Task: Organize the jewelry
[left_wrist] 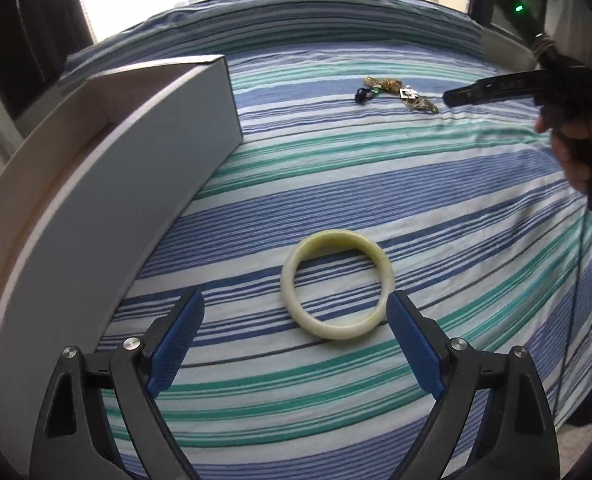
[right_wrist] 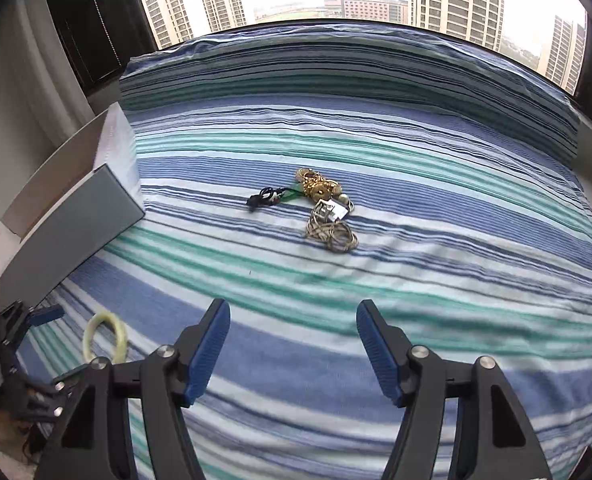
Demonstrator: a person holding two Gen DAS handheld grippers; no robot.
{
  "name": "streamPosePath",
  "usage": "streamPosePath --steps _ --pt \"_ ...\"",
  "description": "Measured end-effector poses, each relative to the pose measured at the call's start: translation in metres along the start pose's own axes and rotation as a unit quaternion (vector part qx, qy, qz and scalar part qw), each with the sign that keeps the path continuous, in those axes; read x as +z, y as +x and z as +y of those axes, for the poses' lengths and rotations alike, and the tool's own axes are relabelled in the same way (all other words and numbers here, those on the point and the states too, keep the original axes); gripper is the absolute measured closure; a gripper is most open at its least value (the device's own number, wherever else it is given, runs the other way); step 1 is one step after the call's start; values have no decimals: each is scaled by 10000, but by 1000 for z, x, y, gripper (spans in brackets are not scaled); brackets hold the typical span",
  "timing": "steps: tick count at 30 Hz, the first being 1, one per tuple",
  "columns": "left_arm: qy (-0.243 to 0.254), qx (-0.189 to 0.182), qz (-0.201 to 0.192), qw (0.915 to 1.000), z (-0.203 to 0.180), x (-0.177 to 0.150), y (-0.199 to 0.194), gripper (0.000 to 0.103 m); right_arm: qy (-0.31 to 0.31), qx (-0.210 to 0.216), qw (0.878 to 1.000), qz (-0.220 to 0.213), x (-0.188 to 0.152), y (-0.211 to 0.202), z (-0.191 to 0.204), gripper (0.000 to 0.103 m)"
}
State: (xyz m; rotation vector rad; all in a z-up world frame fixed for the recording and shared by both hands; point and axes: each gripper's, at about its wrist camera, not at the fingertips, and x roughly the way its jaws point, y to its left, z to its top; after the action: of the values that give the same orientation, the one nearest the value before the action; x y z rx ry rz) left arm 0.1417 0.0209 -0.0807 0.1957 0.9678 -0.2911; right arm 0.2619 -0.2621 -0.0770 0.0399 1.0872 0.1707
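Spread wide and holding nothing, our left gripper [left_wrist: 296, 314] is hovering low over the striped bedspread [left_wrist: 436, 208], its right blue pad just beside the rim of the pale jade-coloured bangle [left_wrist: 338, 284], which is lying flat and mostly ahead of the fingertips rather than squarely between them. Our right gripper [right_wrist: 293, 322] is likewise gaping and empty, pointing toward the tangled jewelry pile [right_wrist: 322, 210] of gold and silvery chains with a dark cord, well ahead of it on the bed. Off to the left, the open white box [left_wrist: 107, 184] is sitting near the bangle. We are judging the sorting as barely started: every piece we can see is lying on the fabric, and the bangle looks like the first pick. We are seeing only part of the box's interior, so we cannot say whether anything is inside, and the pile is too knotted to count pieces.
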Motion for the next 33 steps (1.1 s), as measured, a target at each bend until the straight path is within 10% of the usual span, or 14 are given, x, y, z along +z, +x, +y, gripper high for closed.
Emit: streamPosePath --steps 8,12,20,28,30,33 --pt "-492 -28 -254 9985 32 -17 -47 8 355 -329 9986 -204 29 81 -10 36" --pt "-624 -150 -338 9974 41 -21 -60 8 393 -392 9981 -284 25 72 -11 80" --pt "-680 30 -512 9964 54 -22 -98 8 411 225 9989 -20 -33 -5 1 99" --pt "-330 487 -478 9971 66 -27 -123 2 491 697 9958 322 -129 -64 32 95" --pt "-317 455 -380 9977 68 -27 -118 2 612 553 9964 216 -147 -77 30 48" --pt "-331 278 -239 9988 62 -29 -105 2 757 242 9967 -152 -166 -99 25 36"
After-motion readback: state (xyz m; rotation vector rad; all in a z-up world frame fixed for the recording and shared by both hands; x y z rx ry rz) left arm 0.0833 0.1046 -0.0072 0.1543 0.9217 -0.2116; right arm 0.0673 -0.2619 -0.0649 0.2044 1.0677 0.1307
